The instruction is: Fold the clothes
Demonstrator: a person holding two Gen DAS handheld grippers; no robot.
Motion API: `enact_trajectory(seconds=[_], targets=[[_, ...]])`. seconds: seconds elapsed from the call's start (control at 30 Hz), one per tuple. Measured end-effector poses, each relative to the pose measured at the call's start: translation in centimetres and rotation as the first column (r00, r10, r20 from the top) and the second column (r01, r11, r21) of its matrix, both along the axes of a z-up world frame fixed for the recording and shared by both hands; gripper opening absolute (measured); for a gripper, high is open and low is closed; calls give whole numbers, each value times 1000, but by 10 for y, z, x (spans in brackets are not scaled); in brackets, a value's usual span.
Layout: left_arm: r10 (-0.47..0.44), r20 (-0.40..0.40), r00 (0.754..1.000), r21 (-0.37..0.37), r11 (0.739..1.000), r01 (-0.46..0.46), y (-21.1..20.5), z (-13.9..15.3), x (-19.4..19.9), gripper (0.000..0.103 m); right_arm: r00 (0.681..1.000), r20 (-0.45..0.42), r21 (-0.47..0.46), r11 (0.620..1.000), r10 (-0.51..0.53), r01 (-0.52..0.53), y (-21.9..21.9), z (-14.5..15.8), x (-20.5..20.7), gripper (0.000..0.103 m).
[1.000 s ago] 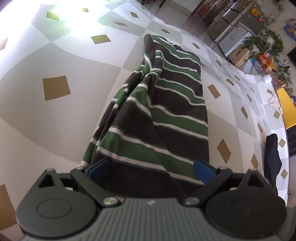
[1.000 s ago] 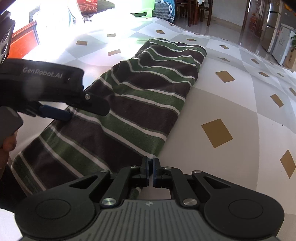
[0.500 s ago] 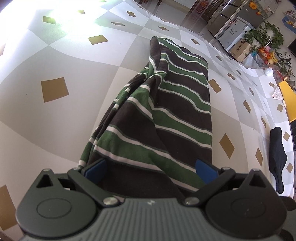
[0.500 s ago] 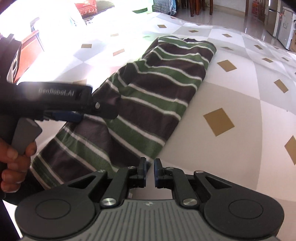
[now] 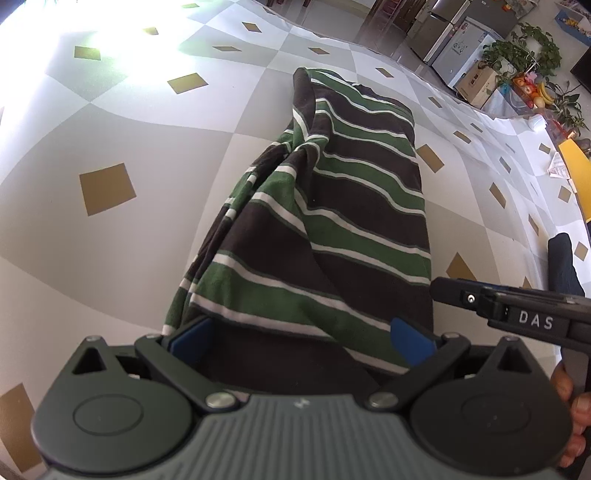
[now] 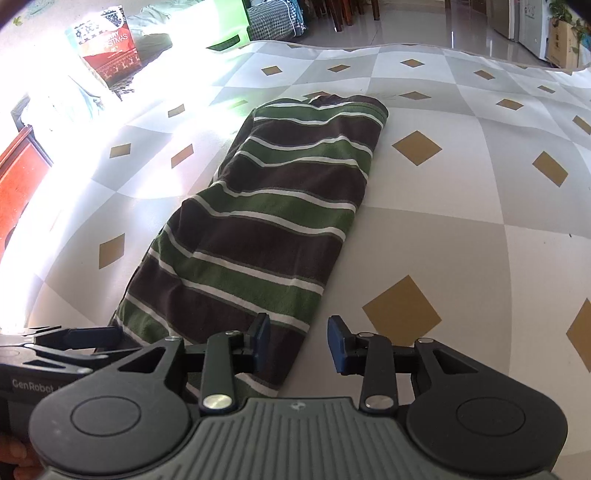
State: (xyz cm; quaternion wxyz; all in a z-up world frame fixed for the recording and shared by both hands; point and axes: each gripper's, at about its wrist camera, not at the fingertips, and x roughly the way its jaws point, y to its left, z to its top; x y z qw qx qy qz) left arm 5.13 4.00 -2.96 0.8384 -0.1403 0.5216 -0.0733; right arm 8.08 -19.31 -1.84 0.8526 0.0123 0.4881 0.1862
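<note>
A brown, green and white striped garment point(image 5: 354, 221) point(image 6: 273, 221) lies folded into a long strip on the checked tablecloth point(image 5: 110, 122). My left gripper point(image 5: 299, 339) stands wide open, and the garment's near end lies between its blue pads point(image 5: 188, 336). In the right wrist view the left gripper point(image 6: 92, 338) sits at the garment's near left corner. The jaws of my right gripper point(image 6: 300, 341) are opening. The garment's near right corner lies just under its left pad point(image 6: 262, 338), with no pad pressing on it. The right gripper point(image 5: 443, 290) also shows beside the garment's right edge.
A dark garment point(image 5: 561, 266) lies at the table's right edge. Fridges, boxes and plants point(image 5: 517, 55) stand beyond the far right. A red printed bag point(image 6: 107, 40), a green bin point(image 6: 225, 22) and red wooden furniture point(image 6: 18, 173) are off the far left.
My right gripper was shut at the garment's near right edge; its jaws have parted and it has shifted right, coming into the left wrist view. The left gripper stayed put.
</note>
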Motion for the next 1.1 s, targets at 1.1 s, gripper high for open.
enact_trajectory(seconds=[1.1], targets=[[-1, 11, 1000, 121, 993, -1, -10, -2, 8, 103, 971, 93, 42, 976, -219, 215, 4, -14, 122, 48]])
